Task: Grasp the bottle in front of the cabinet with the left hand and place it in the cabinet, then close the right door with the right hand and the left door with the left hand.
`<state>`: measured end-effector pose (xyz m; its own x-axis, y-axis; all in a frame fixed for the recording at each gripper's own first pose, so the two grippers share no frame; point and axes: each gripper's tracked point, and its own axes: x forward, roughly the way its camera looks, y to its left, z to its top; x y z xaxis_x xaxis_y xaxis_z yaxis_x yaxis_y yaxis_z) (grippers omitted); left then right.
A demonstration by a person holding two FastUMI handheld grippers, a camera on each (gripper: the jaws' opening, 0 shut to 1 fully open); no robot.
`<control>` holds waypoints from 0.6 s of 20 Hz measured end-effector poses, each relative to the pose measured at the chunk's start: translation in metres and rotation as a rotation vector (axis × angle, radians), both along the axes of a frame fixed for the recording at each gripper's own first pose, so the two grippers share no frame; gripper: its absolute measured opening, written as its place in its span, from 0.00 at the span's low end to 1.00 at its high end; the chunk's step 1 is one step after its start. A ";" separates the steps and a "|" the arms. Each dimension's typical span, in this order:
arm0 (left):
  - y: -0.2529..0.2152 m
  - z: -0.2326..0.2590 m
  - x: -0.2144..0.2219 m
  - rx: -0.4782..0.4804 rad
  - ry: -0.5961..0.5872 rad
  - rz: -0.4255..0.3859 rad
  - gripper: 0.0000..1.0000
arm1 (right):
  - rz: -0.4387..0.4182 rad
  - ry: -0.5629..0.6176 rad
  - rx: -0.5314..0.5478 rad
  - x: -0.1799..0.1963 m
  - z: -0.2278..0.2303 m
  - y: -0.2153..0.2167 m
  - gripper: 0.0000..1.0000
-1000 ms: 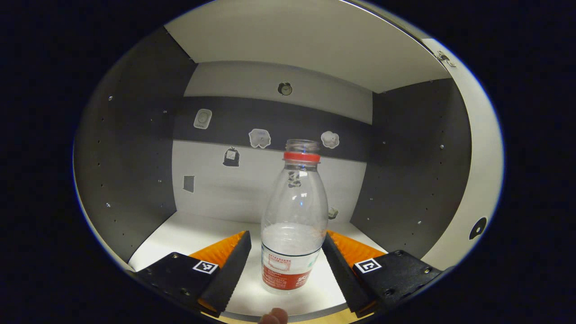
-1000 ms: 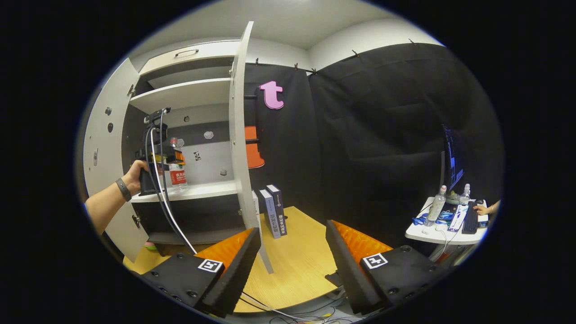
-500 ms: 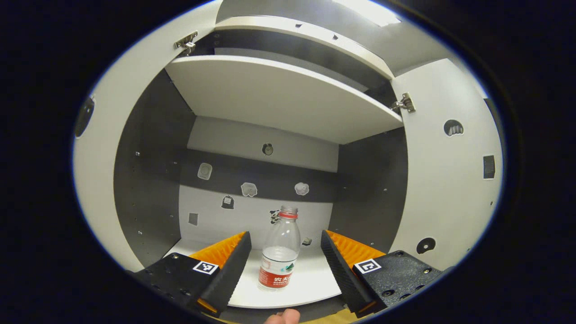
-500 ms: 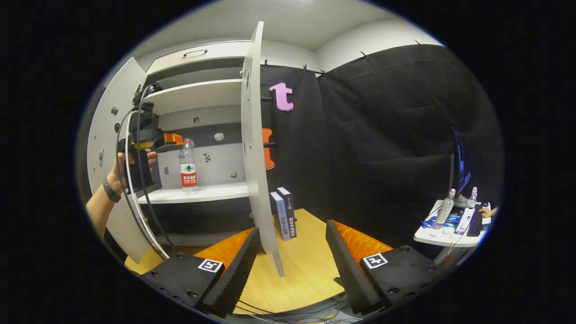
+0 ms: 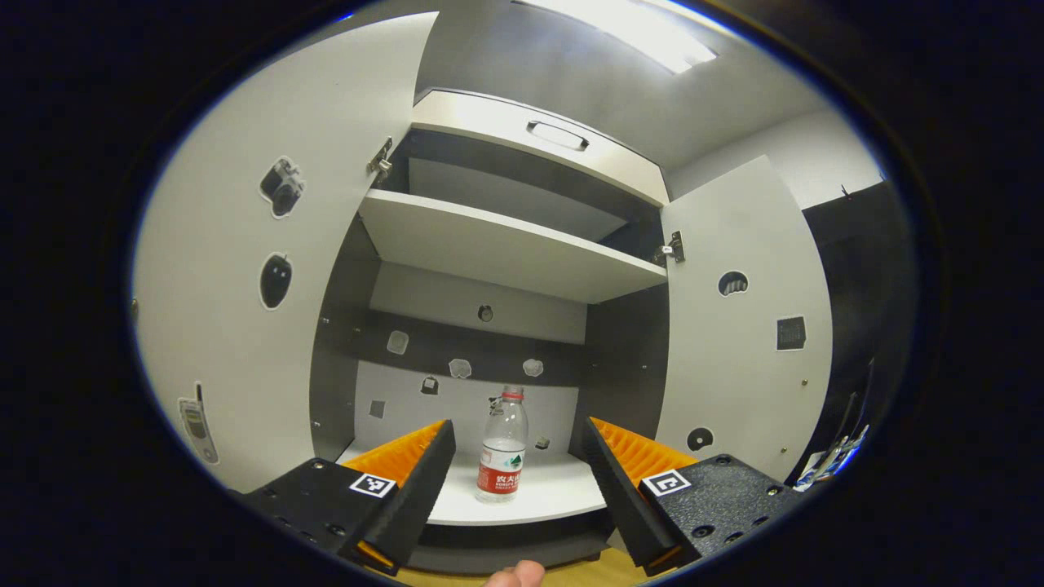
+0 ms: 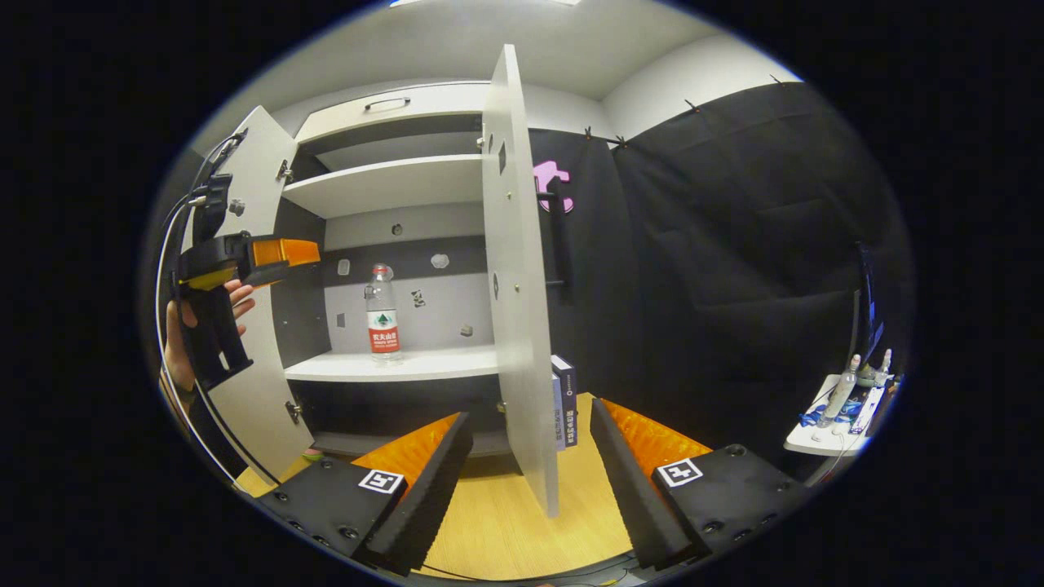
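A clear plastic bottle (image 5: 502, 445) with a red label and red neck ring stands upright on the white cabinet shelf (image 5: 538, 497), also seen as the bottle (image 6: 382, 313) in the right gripper view. My left gripper (image 5: 515, 473) is open and well back from the cabinet, nothing between its fingers. In the right gripper view that left gripper (image 6: 269, 253) hangs in a hand, left of the shelf. My right gripper (image 6: 530, 481) is open, and the edge of the right door (image 6: 518, 277) stands just beyond its fingers. The left door (image 5: 269, 269) and the right door (image 5: 738, 326) are both swung open.
A second shelf (image 5: 506, 244) and a drawer front with a handle (image 5: 555, 134) sit above the bottle. Books (image 6: 563, 399) stand on the wooden floor (image 6: 506, 522) behind the right door. A small white table (image 6: 832, 428) with bottles is at the far right.
My left gripper has pulled back out of the cabinet, leaving the bottle on the shelf. My right gripper has moved closer to the right door's edge.
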<state>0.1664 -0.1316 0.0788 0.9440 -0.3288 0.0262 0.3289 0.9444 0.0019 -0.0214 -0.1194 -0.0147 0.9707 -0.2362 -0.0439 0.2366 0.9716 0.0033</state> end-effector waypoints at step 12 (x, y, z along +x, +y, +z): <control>0.046 -0.114 -0.114 -0.059 0.124 0.123 0.92 | 0.103 0.002 -0.001 0.008 -0.013 0.042 0.97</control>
